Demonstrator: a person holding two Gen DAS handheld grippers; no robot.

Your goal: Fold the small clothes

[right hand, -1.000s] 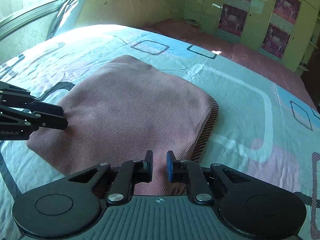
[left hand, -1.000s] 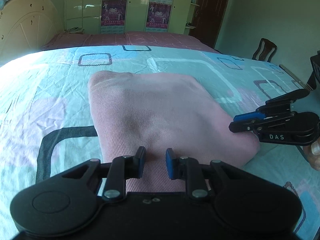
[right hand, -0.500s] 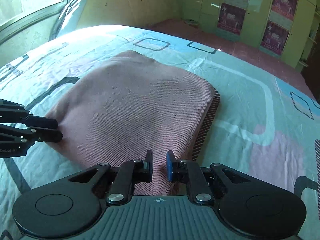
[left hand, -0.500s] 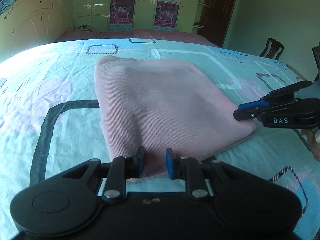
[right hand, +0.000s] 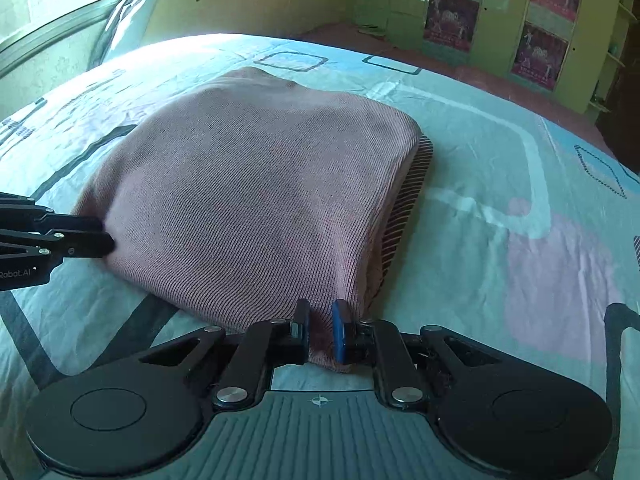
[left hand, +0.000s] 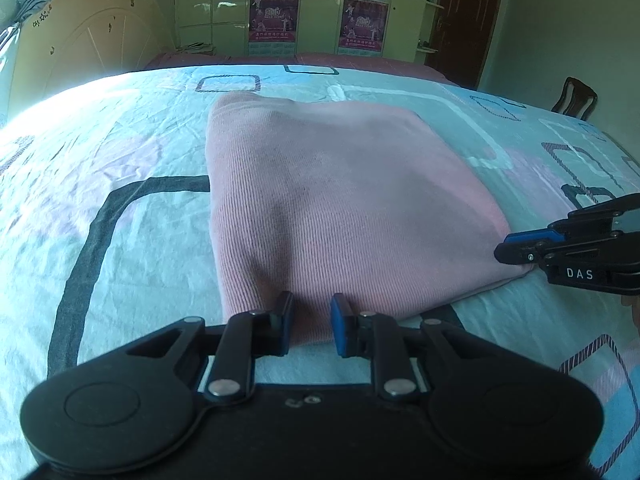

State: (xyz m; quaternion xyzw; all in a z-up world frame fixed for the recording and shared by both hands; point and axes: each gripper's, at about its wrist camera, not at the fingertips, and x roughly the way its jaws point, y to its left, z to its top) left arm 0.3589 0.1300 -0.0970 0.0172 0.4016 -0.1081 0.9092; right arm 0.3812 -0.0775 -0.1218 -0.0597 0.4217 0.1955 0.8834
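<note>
A folded pink knit garment [left hand: 344, 200] lies flat on the bed; it also shows in the right wrist view [right hand: 260, 200], with a striped hem [right hand: 404, 216] peeking out along its right edge. My left gripper [left hand: 311, 324] is at the garment's near left corner, jaws slightly apart with the cloth edge between them. My right gripper [right hand: 320, 330] is at the near right corner, jaws narrowly apart around the cloth edge. Each gripper shows in the other's view, the right [left hand: 520, 246] and the left [right hand: 96, 236], both at the garment's edge.
The bed is covered by a light blue sheet [left hand: 120, 208] with square patterns. A cream headboard [left hand: 80, 52] stands far left. Wardrobes with posters [left hand: 316, 12], a dark door [left hand: 460, 20] and a wooden chair [left hand: 576, 98] are beyond the bed.
Both grippers have drawn back toward the garment's near edge. The fold has settled flat on the bed, and the near corners now lie between the jaws.
</note>
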